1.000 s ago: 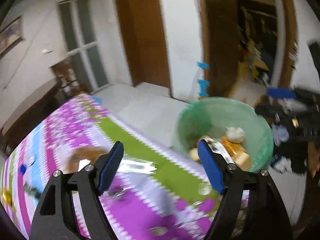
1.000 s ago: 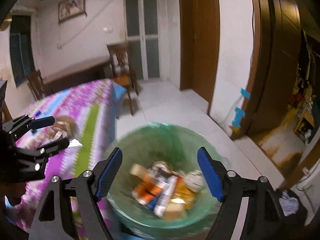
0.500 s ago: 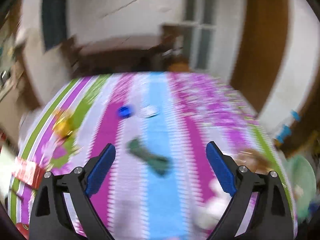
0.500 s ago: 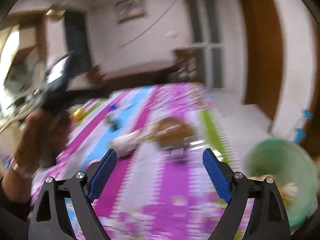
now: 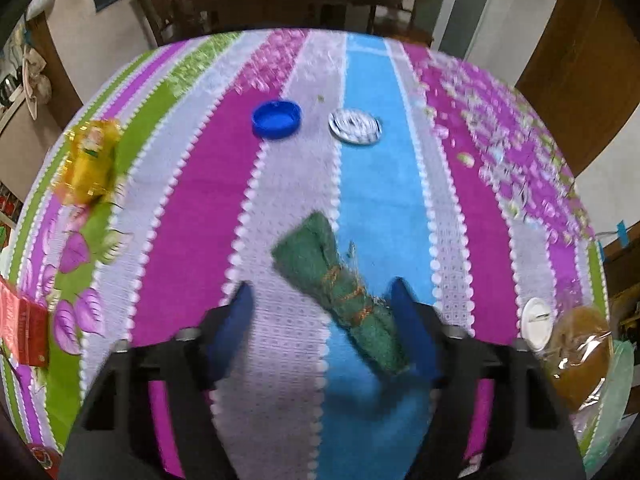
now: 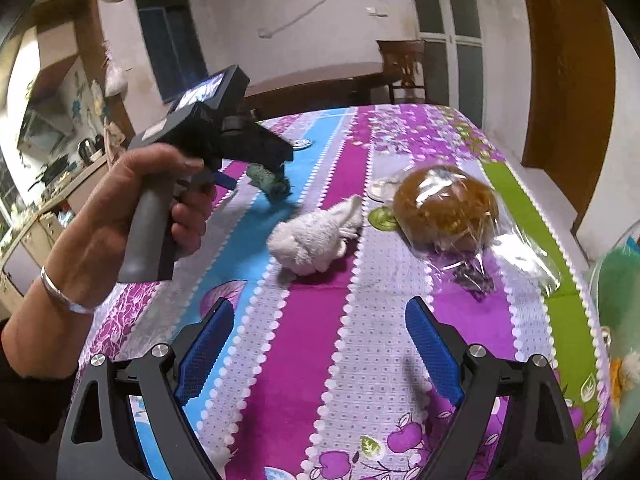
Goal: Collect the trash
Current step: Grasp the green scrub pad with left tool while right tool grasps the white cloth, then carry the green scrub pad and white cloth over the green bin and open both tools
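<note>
Both grippers have swung away from the green bin (image 6: 616, 280), which filled the views a second ago, and now face the striped cloth (image 5: 280, 200) on the table, the bin left at the right edge. Largest of the trash on it is the brown bun in clear film (image 6: 446, 204), near the cloth's right side; just left of it lies a white crumpled wad (image 6: 316, 236), then the green bundle (image 5: 344, 292) on the blue stripe, and farther off a blue cap (image 5: 276, 120), a white lid (image 5: 355, 126), a yellow wrapper (image 5: 90, 160) and a red packet (image 5: 22, 328) at the left edge. Left gripper (image 5: 320, 312) points steeply down over the green bundle, its jaws closing with the bundle's near end between them, close against the right-hand pad (whether that pad already touches is blurred); nothing is gripped yet. Right gripper (image 6: 320, 344) hangs wide open and empty over bare cloth, short of the wad. The bundle looks like a rolled scrap of green netting or scourer, bound near its middle with orange thread, lying askew across the stripes. It should be light, soft and springy, so it will squash rather than slip; the tied waist looks the firmest place to pinch, since the loose flared end would likely fold away.
</note>
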### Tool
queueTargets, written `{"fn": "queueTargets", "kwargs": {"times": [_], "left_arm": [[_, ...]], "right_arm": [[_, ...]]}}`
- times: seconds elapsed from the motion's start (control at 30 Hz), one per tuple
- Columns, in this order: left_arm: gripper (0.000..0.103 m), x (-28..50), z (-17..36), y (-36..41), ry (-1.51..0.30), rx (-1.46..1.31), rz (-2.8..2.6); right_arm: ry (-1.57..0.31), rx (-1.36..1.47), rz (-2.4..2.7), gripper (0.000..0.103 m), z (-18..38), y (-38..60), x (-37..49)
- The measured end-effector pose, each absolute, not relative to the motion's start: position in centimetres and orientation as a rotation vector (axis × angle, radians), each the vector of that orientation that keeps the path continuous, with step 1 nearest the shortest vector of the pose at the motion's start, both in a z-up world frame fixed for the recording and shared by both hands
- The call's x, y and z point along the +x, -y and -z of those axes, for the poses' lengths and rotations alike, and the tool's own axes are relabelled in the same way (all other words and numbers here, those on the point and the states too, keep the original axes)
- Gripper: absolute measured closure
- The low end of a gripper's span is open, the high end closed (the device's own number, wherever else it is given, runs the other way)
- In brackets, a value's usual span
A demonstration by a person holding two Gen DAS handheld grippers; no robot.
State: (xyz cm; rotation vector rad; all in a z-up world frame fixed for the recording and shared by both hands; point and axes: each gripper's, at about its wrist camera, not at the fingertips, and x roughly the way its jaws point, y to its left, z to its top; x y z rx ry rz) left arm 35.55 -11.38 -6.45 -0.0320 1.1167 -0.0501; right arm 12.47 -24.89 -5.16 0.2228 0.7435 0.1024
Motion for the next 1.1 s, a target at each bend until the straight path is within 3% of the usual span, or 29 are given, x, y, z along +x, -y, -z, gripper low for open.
{"fn": "queueTargets", "kwargs": {"times": [0.03, 0.1, 0.17, 0.47, 0.63, 0.9, 1.1], "left_arm": [[0.051, 35.3, 6.4, 11.4, -1.098, -0.027, 0.050], [0.081, 34.9, 6.2, 11.7, -1.083, -0.030, 0.090], [0.089, 34.7, 6.2, 11.5, -1.075, -0.044, 0.122], [0.090, 30.3, 3.4, 5.9, -0.850, -0.146, 0.071], [0.090, 30.0, 2.6, 4.5, -0.756, -0.096, -0.030], [0.090, 30.4, 3.0, 3.9, -0.795, -0.130, 0.006], [0.090, 29.5, 2.5, 4.9, -0.752, -0.073, -0.011]], "right_arm": [[-0.743, 0.229, -0.101, 0.015, 5.3, 25.1, 12.4], [-0.736, 0.229, -0.095, 0.015, 5.3, 25.4, 12.3], [-0.726, 0.224, -0.090, 0.015, 5.2, 25.4, 12.3], [-0.717, 0.225, -0.107, 0.016, 4.0, 24.0, 15.5], [-0.771, 0.222, -0.056, 0.024, 4.8, 22.9, 19.7], [-0.864, 0.399, -0.100, 0.060, 8.0, 24.4, 22.3], [-0.781, 0.382, -0.123, 0.064, 6.4, 24.3, 19.4]]}}
